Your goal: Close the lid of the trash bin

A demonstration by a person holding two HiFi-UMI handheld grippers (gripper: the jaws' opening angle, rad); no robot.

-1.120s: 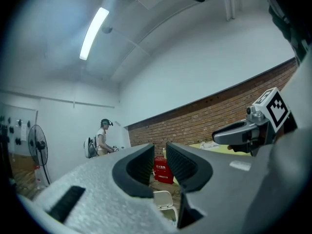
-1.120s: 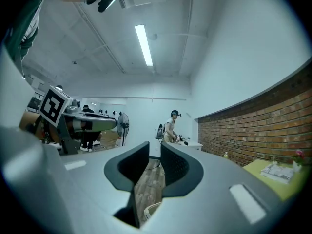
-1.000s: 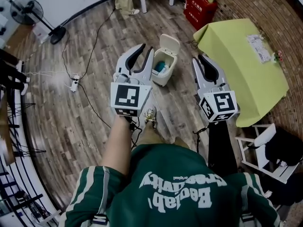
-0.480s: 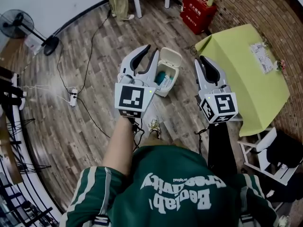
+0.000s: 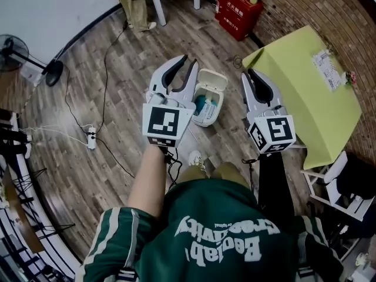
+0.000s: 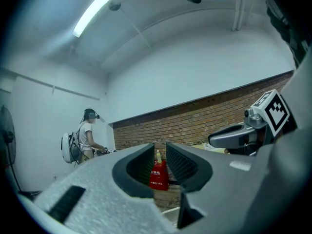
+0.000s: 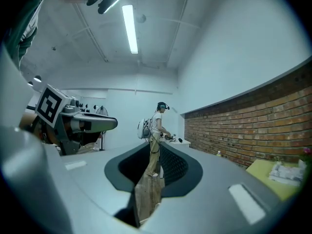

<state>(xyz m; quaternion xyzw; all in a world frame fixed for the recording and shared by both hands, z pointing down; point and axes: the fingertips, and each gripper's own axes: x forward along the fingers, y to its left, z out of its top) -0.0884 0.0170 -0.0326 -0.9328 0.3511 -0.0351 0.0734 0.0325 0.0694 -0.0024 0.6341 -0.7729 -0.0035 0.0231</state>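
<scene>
one trash bin point(image 5: 207, 103) is sitting on the floor at upper centre, its one lid point(image 5: 213, 80) standing open. two tongs are hovering beside it: left tongs point(image 5: 185, 61) and right tongs point(image 5: 251, 73), both slightly parted, gripping nothing. one red case point(image 5: 238, 12), upper right, is showing "119".

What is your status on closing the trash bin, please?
Left gripper and right gripper: jaws apart, both empty. Trash bin just ahead, lid standing open. Nothing seen blocking the lid.
</scene>
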